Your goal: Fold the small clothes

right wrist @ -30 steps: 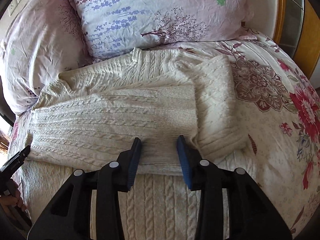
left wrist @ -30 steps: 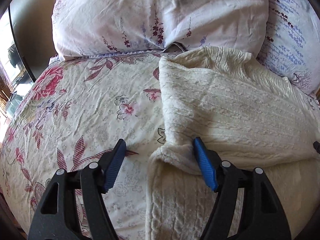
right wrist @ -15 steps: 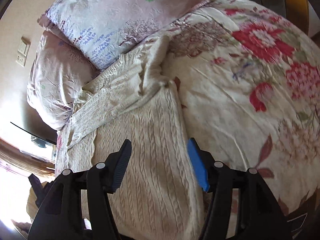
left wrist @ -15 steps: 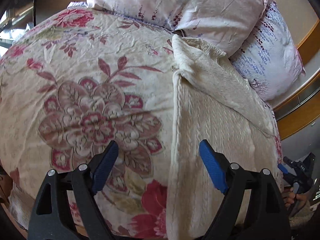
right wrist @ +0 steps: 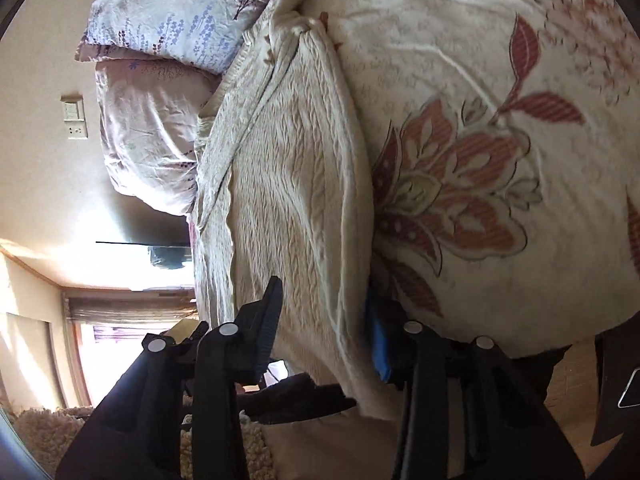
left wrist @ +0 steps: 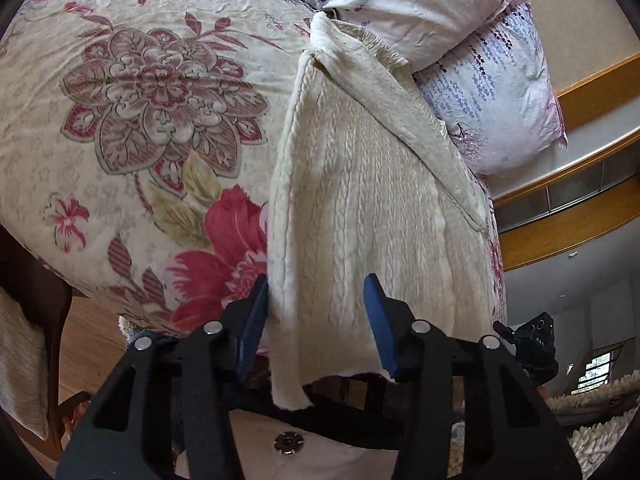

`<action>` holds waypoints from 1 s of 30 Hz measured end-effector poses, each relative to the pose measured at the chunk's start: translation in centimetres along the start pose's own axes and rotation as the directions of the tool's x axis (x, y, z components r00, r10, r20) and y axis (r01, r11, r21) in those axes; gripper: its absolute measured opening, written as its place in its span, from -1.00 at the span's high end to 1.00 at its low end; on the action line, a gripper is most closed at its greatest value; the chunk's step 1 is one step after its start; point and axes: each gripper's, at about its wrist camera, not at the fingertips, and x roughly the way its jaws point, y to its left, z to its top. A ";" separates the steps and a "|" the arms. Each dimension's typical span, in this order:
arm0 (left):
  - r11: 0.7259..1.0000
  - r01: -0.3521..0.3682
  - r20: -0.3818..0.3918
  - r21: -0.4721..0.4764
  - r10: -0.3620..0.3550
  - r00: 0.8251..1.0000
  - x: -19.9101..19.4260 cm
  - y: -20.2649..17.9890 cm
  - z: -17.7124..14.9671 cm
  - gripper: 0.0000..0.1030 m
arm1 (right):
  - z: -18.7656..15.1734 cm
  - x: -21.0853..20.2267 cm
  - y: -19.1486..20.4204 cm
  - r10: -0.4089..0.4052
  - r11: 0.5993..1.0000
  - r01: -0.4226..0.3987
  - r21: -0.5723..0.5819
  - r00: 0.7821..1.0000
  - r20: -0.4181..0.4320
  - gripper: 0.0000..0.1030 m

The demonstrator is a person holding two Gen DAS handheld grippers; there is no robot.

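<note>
A cream cable-knit sweater (left wrist: 360, 200) lies flat on the floral bedspread (left wrist: 140, 100), its sleeves folded across the chest near the pillows. Its hem hangs over the near edge of the bed. My left gripper (left wrist: 316, 320) straddles the hem's left corner. Its jaws are closing, with the fabric between the blue pads (left wrist: 256, 320), which are not clamped on it. In the right wrist view the sweater (right wrist: 288, 184) runs up the frame. My right gripper (right wrist: 324, 332) straddles the hem's right edge, jaws closing, the blue pad (right wrist: 378, 344) partly behind the knit.
Two floral pillows (left wrist: 492, 92) lean on a wooden headboard (left wrist: 580, 96) beyond the sweater. The right gripper's body (left wrist: 532, 344) shows past the bed's corner. Wood floor (left wrist: 92, 340) and a dark chair frame (left wrist: 52, 320) lie left. A wall switch (right wrist: 74, 120) is on the wall.
Both grippers pulled back from the folded sleeves to the sweater's hem at the near bed edge, rolling as they went. Both jaws widened, then narrowed around the hem corners.
</note>
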 end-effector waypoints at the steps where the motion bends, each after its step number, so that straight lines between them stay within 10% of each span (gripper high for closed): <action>1: 1.000 0.009 -0.008 -0.011 -0.009 1.000 0.0 0.1 -0.2 0.20 | -0.3 0.3 0.0 0.009 1.000 -0.009 -0.001 1.000 -0.024 0.31; 18: 1.000 0.022 -0.130 -0.010 -0.023 0.991 1.1 -1.1 -0.5 0.88 | -1.5 2.2 0.7 0.005 0.996 -0.017 -0.085 0.990 -0.140 0.79; 30: 0.988 0.152 0.044 0.040 -0.153 0.987 -1.5 -4.6 6.2 0.88 | 2.7 -0.6 5.1 0.181 0.966 -0.166 -0.199 0.982 0.057 0.81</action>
